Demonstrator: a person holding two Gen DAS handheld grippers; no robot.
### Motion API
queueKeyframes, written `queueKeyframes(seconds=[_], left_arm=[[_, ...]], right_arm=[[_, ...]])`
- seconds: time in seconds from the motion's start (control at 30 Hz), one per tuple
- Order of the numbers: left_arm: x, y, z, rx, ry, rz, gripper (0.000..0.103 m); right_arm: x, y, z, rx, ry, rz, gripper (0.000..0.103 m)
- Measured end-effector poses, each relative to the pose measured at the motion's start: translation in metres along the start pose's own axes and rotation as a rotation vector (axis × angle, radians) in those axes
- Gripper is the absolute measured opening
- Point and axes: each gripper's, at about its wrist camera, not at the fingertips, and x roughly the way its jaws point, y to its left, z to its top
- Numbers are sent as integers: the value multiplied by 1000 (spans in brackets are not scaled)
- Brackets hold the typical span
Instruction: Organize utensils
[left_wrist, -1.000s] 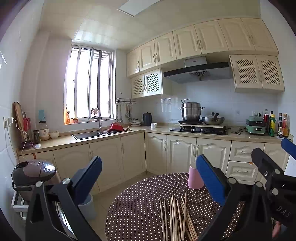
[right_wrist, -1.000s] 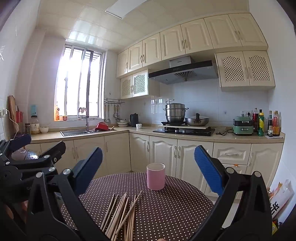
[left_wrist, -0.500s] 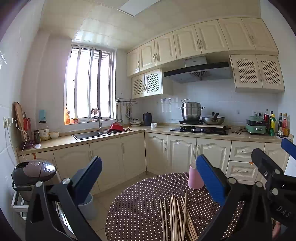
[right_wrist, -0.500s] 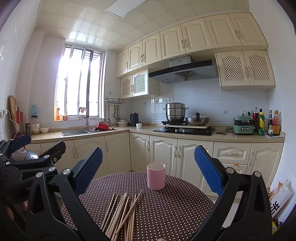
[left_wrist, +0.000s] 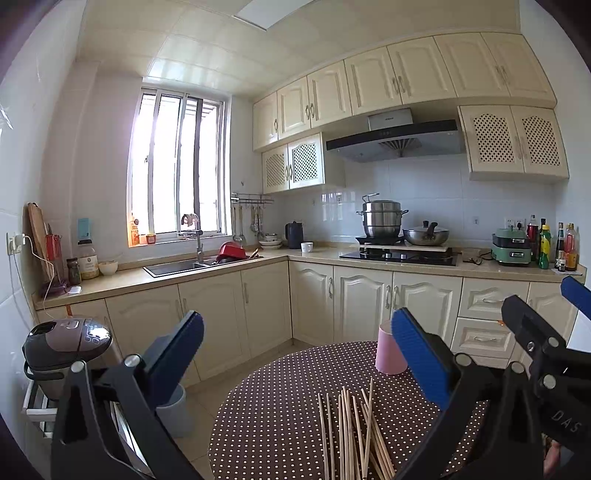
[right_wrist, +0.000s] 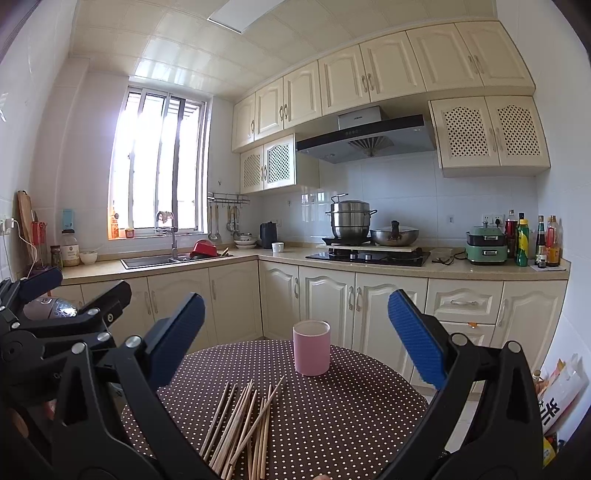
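Two hand-held grippers, the left gripper (left_wrist: 295, 354) and the right gripper (right_wrist: 295, 336), are hovering wide open and empty above a dotted round table (right_wrist: 351, 417). Loose wooden chopsticks (right_wrist: 243, 421) are lying at lower centre of frame, near a pink cup (right_wrist: 311, 347). Light, stiff and thin, they are probably best pinched mid-shaft.

Both grippers (right_wrist: 295, 332): black frames w/ silver rivets, blue ribbed pads (right_wrist: 415, 341).

Bright daylight glares through the window (left_wrist: 177, 177); sharp focus, fisheye-bent, dark-vignetted edges
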Motion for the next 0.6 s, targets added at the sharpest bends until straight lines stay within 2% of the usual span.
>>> queueKeyframes(seconds=[0.6], left_arm=[[25,-14,-8,10,53,-4,99]], right_arm=[[19,-5,-3,19,52,1,97]])
